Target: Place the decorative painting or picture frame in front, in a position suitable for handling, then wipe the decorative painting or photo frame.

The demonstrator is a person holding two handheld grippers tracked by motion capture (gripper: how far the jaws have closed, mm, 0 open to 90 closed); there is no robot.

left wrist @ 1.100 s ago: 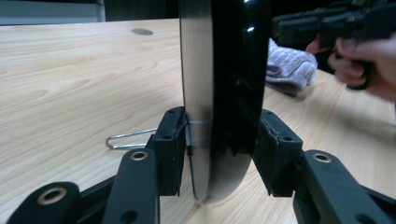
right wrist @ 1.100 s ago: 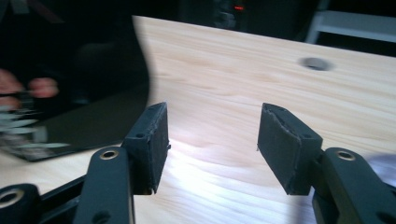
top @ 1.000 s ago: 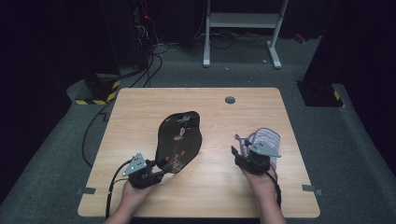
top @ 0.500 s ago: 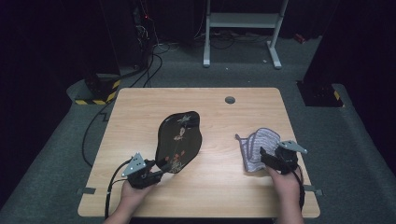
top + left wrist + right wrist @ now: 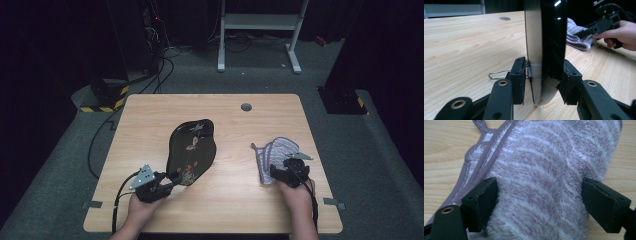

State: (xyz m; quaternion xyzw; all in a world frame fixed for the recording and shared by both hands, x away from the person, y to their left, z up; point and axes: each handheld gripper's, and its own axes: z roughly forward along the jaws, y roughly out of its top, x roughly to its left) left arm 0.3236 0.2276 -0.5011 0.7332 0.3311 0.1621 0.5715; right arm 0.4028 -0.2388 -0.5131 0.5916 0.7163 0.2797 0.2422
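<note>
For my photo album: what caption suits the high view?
Left gripper props a black lacquered tray on edge while the right gripper opens over a striped towel.

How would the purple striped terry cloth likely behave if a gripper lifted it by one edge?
The purple striped terry cloth lies bunched in soft folds, so it would probably droop limply. Its fluffy pile suggests it is light, grips well and will not roll.

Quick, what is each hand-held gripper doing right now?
Left hand-held gripper: shut on the glossy black lacquer tray.
Right hand-held gripper: open over the striped lilac towel.
</note>
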